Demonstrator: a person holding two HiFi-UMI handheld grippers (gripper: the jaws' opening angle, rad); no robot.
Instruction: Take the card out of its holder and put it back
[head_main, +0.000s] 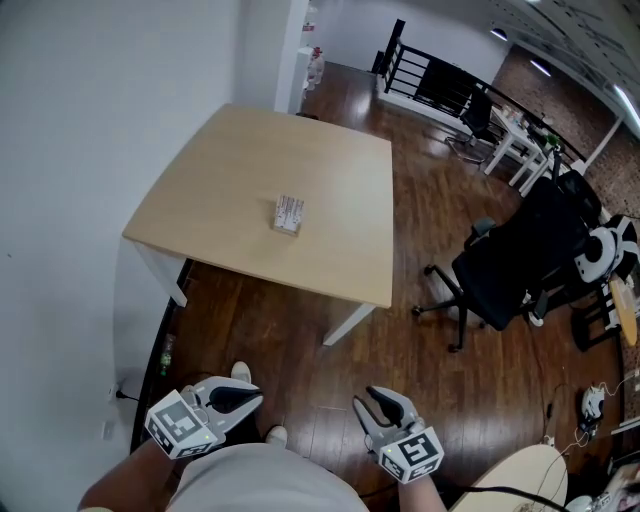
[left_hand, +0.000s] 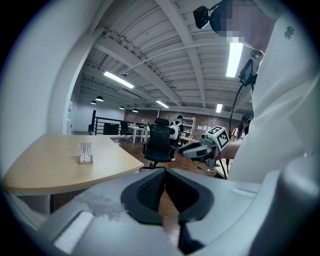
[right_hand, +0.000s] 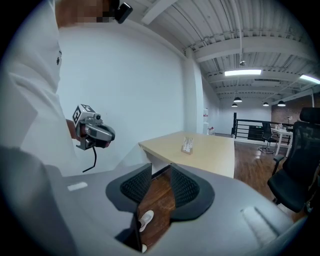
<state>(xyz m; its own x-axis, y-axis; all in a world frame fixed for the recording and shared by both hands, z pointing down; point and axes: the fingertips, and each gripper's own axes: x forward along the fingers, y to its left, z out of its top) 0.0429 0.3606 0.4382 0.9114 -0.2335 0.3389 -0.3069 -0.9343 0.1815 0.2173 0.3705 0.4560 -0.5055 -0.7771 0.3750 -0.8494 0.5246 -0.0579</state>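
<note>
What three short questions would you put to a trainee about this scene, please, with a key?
1. True or false: the card holder stands on the table.
2. The right tool is: A) open, nothing between its jaws; B) shut on a card; C) shut on the holder.
3. Fill in: in the head view, the black office chair stands to the table's ___.
Key: 1 true; 2 A; 3 right.
</note>
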